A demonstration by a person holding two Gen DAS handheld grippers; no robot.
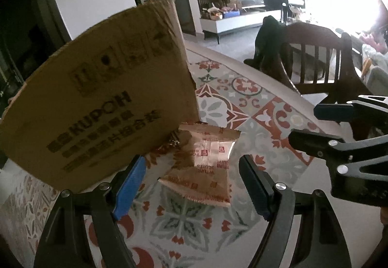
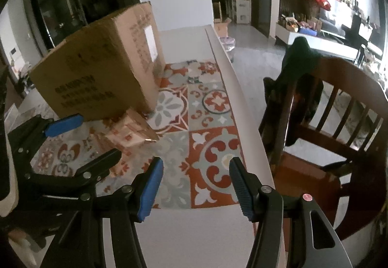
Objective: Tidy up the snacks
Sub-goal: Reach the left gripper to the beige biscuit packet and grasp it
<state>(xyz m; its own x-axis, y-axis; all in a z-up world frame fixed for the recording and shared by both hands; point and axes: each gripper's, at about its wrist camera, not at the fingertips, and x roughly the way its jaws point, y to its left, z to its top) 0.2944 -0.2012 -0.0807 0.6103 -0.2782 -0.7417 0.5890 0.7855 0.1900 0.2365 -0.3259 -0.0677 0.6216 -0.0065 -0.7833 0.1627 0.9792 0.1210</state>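
Two tan snack packets [image 1: 206,163] lie overlapping on the patterned tablecloth [image 1: 184,226], right against the foot of a cardboard box [image 1: 97,103]. My left gripper [image 1: 191,186] hovers open just short of the nearer packet, which shows between its blue pads without touching them. In the right wrist view the same packets [image 2: 131,132] sit by the box [image 2: 97,73], with the left gripper [image 2: 89,140] slanting in from the left. My right gripper [image 2: 195,186] is open over the tablecloth [image 2: 213,161] near the table edge, nothing between its fingers. It also shows at the right [image 1: 303,124].
The white table edge [image 2: 232,78] runs along the right of the cloth. A dark wooden chair [image 2: 339,127] with dark clothing over its back stands close beside it. Beyond are a tiled floor, a low white cabinet [image 1: 237,21] and red balloons.
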